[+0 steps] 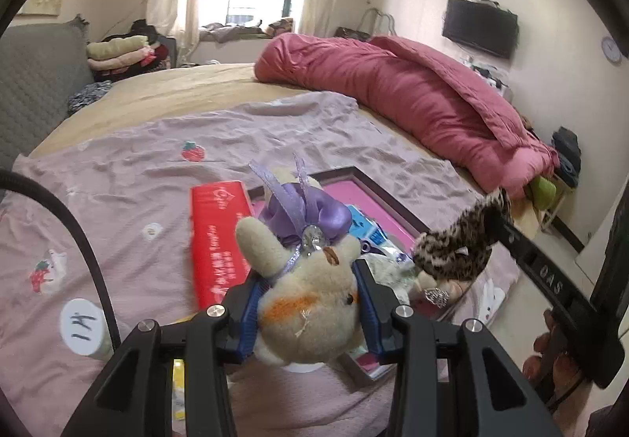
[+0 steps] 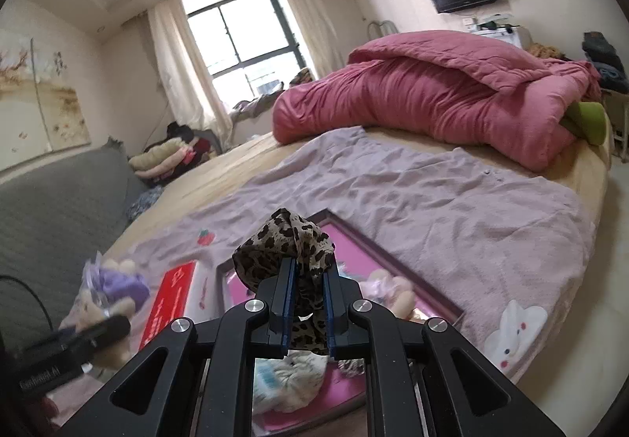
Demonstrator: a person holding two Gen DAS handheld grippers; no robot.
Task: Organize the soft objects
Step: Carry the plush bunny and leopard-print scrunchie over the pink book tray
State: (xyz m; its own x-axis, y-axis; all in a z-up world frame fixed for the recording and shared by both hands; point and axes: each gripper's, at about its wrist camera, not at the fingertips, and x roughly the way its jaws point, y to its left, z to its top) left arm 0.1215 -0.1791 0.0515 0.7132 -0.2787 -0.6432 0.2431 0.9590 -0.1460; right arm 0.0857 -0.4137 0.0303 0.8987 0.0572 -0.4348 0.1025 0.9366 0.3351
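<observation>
the left gripper [image 1: 310,299] is half open, its blue pads clamped on a beige plush bear with a purple satin bow [image 1: 310,291], carried clear of the bed, probably to be sorted. the right gripper [image 2: 308,303] is nearly fully closed, pinching a leopard-print fabric scrunchie [image 2: 289,244], thin enough to need that narrow grip. both hang over the dark-framed tray with a pink floor [image 2: 397,256] on the mauve blanket [image 2: 452,201], where other soft items lie beside a red box [image 1: 218,240].
</observation>
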